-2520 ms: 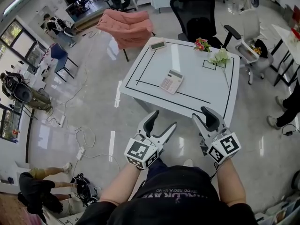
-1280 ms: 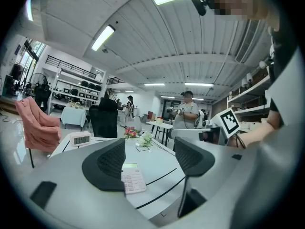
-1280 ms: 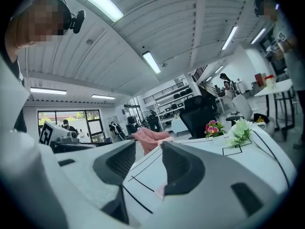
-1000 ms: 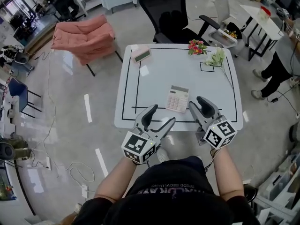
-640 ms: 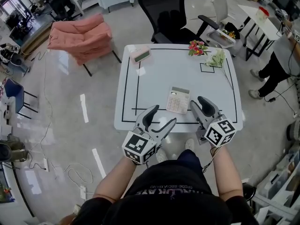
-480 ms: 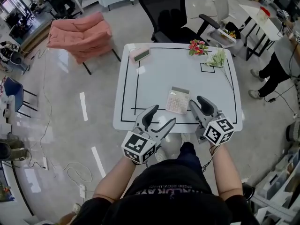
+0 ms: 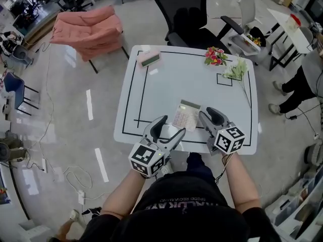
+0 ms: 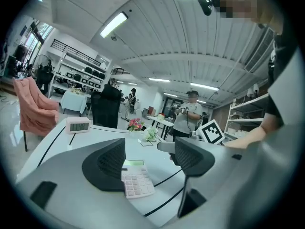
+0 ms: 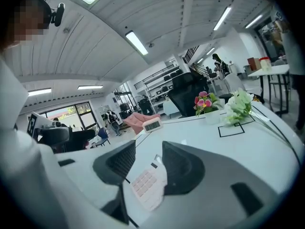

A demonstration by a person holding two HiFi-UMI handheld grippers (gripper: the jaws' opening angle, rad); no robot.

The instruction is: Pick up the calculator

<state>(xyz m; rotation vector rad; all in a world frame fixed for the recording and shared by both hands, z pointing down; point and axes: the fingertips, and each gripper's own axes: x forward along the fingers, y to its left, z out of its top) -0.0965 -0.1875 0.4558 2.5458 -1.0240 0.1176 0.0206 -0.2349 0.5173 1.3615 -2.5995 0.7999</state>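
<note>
On the table (image 7: 161,79), the calculator (image 7: 185,116) lies between left tool (image 7: 170,127) and right tool (image 7: 208,116), both spread wide, empty.

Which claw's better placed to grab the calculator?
Right, marginally. Both are open; the right claw sits alongside the calculator, while the left claw only reaches its near corner.

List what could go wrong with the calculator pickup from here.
1. The calculator lies flat on the table; open jaws may shove it instead of gripping.
2. Left gripper and right gripper both flank it closely, so they might collide if both close in.
</note>
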